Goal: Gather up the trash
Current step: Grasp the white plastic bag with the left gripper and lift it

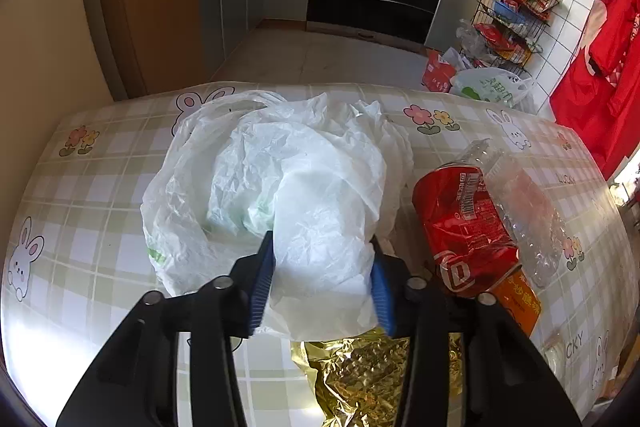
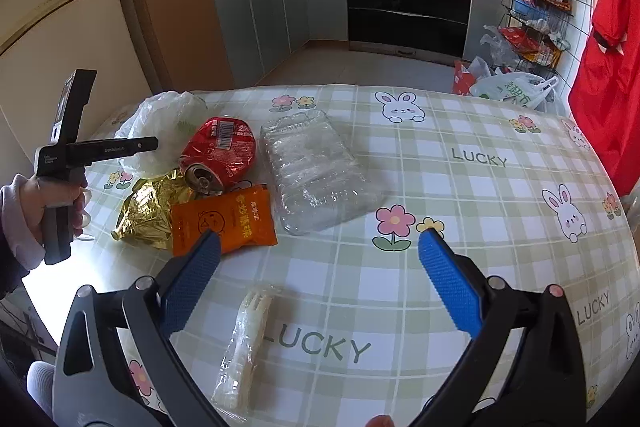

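Kitchen desk (image 2: 460, 195) with the bunny cloth: my left claw (image 1: 320, 283) is pinching a white plastic bag (image 1: 280, 179) beside the crushed red can (image 1: 460, 227); right claw (image 2: 320, 279) gapes wide, empty, above a wrapped plastic fork (image 2: 244, 343).

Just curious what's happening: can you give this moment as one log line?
left gripper: shut on white plastic bag | right gripper: open, above wrapped fork | crushed red can: on table

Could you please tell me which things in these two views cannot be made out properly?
- Gold foil wrapper: left wrist view, partly behind the left gripper and the white plastic bag.
- Orange snack packet: same view, mostly hidden by the gripper and the crushed red can.
- Wrapped plastic fork: right wrist view, lower end behind the right gripper.
- Bag contents: hidden in both.
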Motion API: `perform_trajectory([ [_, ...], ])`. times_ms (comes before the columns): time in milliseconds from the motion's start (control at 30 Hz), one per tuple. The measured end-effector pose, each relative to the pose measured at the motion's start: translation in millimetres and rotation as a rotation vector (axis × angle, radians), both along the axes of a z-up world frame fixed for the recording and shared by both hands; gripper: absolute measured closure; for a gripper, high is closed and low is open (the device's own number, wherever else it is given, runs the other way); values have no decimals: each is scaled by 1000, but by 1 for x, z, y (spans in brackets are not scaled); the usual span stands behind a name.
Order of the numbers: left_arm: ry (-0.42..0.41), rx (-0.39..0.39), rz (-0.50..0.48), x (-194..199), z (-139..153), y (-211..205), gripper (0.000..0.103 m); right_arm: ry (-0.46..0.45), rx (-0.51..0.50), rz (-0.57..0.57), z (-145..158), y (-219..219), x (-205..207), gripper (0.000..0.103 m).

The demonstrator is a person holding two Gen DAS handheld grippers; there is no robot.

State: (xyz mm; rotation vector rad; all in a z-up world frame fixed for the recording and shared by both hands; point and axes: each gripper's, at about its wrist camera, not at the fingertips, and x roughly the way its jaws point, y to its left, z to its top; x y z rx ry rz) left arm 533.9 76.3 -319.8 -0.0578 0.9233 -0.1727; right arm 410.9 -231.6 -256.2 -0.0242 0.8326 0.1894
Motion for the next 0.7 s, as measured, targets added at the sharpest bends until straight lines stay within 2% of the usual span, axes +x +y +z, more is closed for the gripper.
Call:
perform_trajectory([
  [100, -20, 2, 2, -8, 4, 5, 81, 18, -27, 43, -2, 6, 5, 6],
  [200, -50, -19, 31, -19, 12, 16, 87, 9, -53, 86, -1, 9, 9, 6],
  [467, -144, -65, 88, -59, 41, 49, 89, 63, -135, 199, -13, 21, 49, 6],
  [700, -214, -94, 96, -96, 60, 55, 89, 133, -178, 235, -37, 52, 103, 6],
])
